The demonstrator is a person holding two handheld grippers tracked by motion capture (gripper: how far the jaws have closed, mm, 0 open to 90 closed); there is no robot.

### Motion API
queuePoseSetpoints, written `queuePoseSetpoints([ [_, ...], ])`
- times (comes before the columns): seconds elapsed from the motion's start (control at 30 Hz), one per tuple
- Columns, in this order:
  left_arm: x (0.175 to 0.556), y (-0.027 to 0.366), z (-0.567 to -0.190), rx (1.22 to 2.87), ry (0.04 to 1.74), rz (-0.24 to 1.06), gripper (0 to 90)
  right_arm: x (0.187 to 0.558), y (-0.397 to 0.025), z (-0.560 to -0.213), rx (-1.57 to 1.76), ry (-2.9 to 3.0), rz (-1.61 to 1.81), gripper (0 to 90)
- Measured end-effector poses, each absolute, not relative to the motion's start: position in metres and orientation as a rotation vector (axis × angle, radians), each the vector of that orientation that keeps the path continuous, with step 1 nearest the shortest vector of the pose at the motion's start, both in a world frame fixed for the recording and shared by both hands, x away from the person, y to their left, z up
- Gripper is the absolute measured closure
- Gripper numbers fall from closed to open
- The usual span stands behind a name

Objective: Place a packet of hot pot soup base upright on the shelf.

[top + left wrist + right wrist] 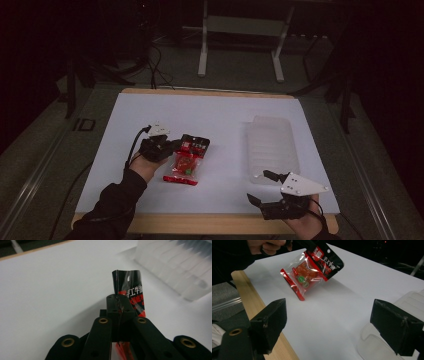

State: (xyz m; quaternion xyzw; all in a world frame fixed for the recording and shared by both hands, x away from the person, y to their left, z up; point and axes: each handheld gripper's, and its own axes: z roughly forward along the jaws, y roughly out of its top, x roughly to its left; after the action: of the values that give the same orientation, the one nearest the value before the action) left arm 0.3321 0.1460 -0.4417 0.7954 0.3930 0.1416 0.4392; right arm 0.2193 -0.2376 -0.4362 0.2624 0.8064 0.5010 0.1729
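White sheet (pixel 220 125) covers tabletop, wooden edge (pixel 210 224) showing along near side and far side. Clear plastic tray (pixel 272 147) lies on sheet's right half, ribbed, translucent, long side running away from near edge. Same tray blurred at upper right in left gripper view (pixel 180 267), pale at lower right in right gripper view (pixel 372 345). Beyond table, white metal stand legs (pixel 202 55) on dark floor. Black cables (pixel 155 65) trail on floor at far left. Room dim.
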Motion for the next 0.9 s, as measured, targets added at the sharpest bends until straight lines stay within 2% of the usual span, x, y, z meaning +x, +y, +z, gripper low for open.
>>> queuePoseSetpoints([
  [0.6,0.307,0.144,-0.396,1.854,0.804,0.328,89.4,0.224,-0.245,-0.429,0.754,2.269,1.423,14.8],
  [0.9,0.3,0.147,-0.387,1.776,0.755,0.278,89.3,0.234,-0.247,-0.41,0.716,2.263,1.455,15.5],
])
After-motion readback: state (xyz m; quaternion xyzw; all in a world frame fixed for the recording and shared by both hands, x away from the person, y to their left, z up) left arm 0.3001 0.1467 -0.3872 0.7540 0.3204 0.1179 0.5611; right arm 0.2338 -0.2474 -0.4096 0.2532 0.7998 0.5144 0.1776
